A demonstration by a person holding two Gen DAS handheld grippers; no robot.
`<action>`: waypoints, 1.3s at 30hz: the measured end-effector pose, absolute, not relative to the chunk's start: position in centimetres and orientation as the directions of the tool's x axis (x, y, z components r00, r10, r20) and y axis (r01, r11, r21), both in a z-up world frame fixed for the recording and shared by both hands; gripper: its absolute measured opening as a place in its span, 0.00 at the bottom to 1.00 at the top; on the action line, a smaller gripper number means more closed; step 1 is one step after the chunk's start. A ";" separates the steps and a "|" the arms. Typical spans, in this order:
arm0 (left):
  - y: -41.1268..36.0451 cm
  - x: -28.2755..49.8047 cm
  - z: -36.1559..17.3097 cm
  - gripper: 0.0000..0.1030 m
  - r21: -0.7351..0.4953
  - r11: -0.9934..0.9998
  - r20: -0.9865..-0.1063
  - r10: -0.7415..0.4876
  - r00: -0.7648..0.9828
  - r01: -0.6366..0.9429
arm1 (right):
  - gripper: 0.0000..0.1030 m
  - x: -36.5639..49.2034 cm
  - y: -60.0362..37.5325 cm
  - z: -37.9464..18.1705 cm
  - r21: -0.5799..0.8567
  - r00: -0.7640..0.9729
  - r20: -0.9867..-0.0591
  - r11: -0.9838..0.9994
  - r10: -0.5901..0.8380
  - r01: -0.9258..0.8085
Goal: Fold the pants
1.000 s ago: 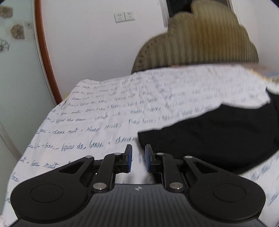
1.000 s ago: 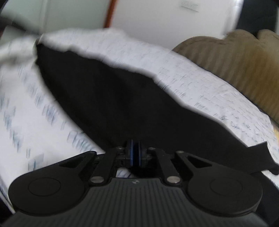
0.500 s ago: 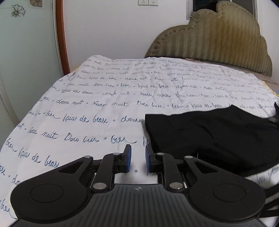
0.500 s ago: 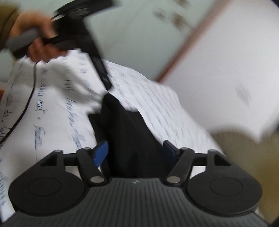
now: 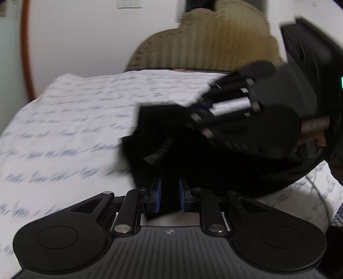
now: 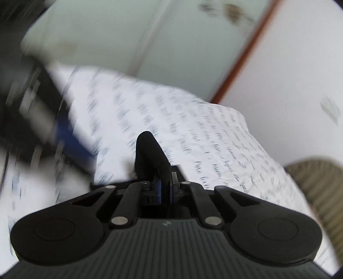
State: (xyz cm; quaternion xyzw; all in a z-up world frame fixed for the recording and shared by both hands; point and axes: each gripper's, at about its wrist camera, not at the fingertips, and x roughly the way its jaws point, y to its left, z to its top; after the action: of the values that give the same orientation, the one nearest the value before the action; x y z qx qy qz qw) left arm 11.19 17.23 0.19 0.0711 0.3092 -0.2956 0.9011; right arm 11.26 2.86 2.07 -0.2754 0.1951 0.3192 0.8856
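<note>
Black pants (image 5: 214, 163) lie bunched on the bed, just beyond my left gripper (image 5: 169, 196). Its blue pads stand a narrow gap apart; dark cloth shows behind that gap, but I see nothing pinched. My right gripper (image 5: 200, 107) reaches in from the upper right, blurred, with its tips at the pants' lifted top edge. In the right wrist view that gripper (image 6: 166, 188) is shut on a fold of the pants (image 6: 150, 154), which sticks up past the pads. The left gripper (image 6: 42, 111) is a blurred dark shape there.
A white bed sheet (image 5: 70, 120) printed with blue handwriting covers the bed. A tan ribbed headboard (image 5: 214, 43) stands behind it against a white wall with sockets (image 5: 128, 3). A pale wardrobe door (image 6: 128, 38) with a red-brown frame (image 6: 242, 55) borders the bed's side.
My right gripper opened wide, then shut on a fold of the pants and swung across into the left wrist view. The pants went from flat to bunched. The left gripper kept its narrow gap.
</note>
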 end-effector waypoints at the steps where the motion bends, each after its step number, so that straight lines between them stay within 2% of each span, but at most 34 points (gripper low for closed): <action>1: 16.4 11.7 0.2 0.16 -0.057 0.803 -0.587 -0.508 0.630 0.593 | 0.06 11.8 2.2 2.8 -0.329 0.720 -0.512 0.668 0.468 -0.668; 5: 13.6 15.3 -0.2 0.16 -0.034 0.795 -0.563 -0.516 0.646 0.606 | 0.06 12.4 0.2 4.7 -0.289 0.735 -0.474 0.702 0.485 -0.650; 8: 13.1 19.2 -1.6 0.16 0.008 0.858 -0.595 -0.409 0.693 0.513 | 0.06 12.0 -0.6 5.5 -0.286 0.757 -0.433 0.721 0.490 -0.631; 11: 14.4 22.8 -2.6 0.16 -0.047 0.912 -0.636 -0.341 0.692 0.406 | 0.06 11.3 -1.1 5.7 -0.281 0.772 -0.398 0.735 0.496 -0.618; 14: 16.5 24.5 -2.5 0.17 -0.171 0.924 -0.631 -0.369 0.682 0.342 | 0.06 10.9 -1.4 5.5 -0.262 0.775 -0.385 0.746 0.502 -0.613; 18: 18.2 24.8 -2.8 0.17 -0.031 0.978 -0.624 -0.178 0.761 0.204 | 0.06 10.1 -1.8 4.4 -0.214 0.765 -0.382 0.755 0.520 -0.620; 22: 21.2 24.8 -2.8 0.17 -0.064 0.988 -0.639 -0.146 0.755 0.137 | 0.06 9.1 -1.8 3.3 -0.195 0.751 -0.397 0.752 0.527 -0.630; 25: 23.1 25.1 -2.2 0.17 -0.073 0.994 -0.632 -0.108 0.768 0.081 | 0.06 7.4 -0.4 1.9 -0.265 0.739 -0.423 0.708 0.525 -0.655; 32: 24.3 23.3 -1.1 0.17 -0.086 0.993 -0.645 -0.120 0.755 0.085 | 0.08 3.3 5.6 -5.1 -0.610 0.760 -0.486 0.455 0.431 -0.648; 37: 22.5 21.8 -0.6 0.17 -0.078 0.988 -0.642 -0.152 0.752 0.133 | 0.12 3.1 6.2 -7.2 -0.625 0.752 -0.521 0.419 0.403 -0.658; 39: 21.5 21.0 -0.2 0.17 -0.064 0.985 -0.632 -0.164 0.758 0.160 | 0.14 3.0 6.2 -7.2 -0.624 0.763 -0.509 0.440 0.398 -0.646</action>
State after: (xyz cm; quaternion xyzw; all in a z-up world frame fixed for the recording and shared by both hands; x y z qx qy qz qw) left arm 20.96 21.47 -0.16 -0.0028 0.3371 -0.0866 0.9375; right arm 3.02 6.22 -7.15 -0.4274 0.1450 0.3121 0.8360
